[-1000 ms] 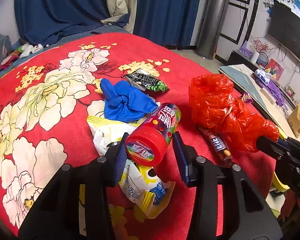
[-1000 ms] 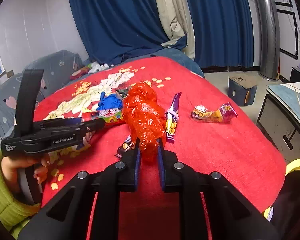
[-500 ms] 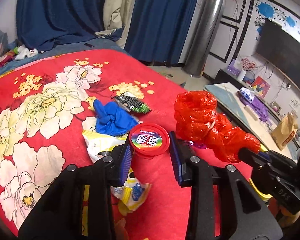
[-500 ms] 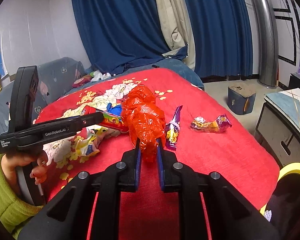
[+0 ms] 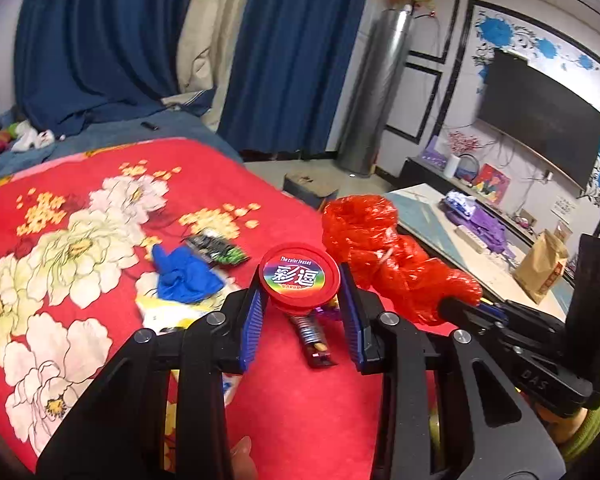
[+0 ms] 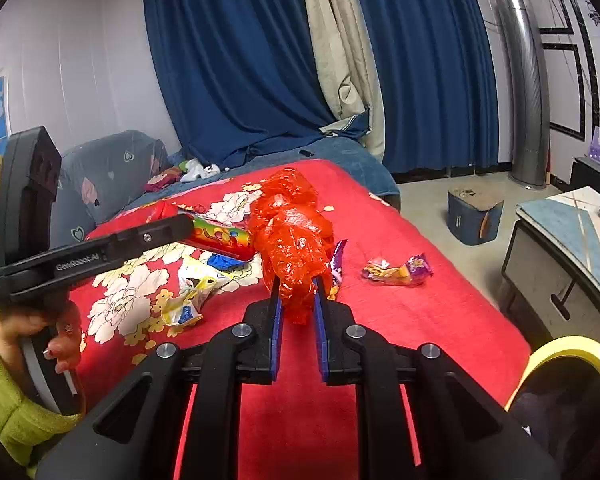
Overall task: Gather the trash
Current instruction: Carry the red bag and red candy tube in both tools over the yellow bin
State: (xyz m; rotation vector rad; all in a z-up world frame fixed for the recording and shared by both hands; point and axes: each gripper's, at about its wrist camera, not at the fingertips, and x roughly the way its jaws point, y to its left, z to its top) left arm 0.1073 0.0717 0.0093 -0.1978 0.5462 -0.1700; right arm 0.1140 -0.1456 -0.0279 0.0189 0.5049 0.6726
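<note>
Left claw (image 5: 300, 300) is gripping the candy tube (image 5: 299, 276) by its red cap, blue pads pressing on both sides, and it is now carrying that tube up off the red flowered blanket (image 5: 100, 184), where a second ago the tube was lying between jaws that were only closing. That means the pick is done and the tube is on its way to the bag.

Just right of that claw, the right claw (image 6: 298, 306) is clamping shut on the neck of the red plastic bag (image 6: 292, 236), holding it up beside the tube; both have been rising together.

Directly under the left claw, a dark chocolate bar wrapper (image 5: 312, 336) is lying on the blanket. To its lower left, a yellow and white snack packet (image 6: 188, 292) is sitting crumpled, and just beyond it a blue glove (image 5: 184, 272), with a black and green wrapper (image 5: 218, 248) a little further out.

Looking past the right claw, a purple wrapper (image 6: 338, 260) is lying just right of the bag, and well off to the right an orange and purple wrapper (image 6: 398, 270) is waiting.

By my reckoning, plenty of trash is left; the bag's mouth looks bunched, so dropping the tube in may need some opening up.
</note>
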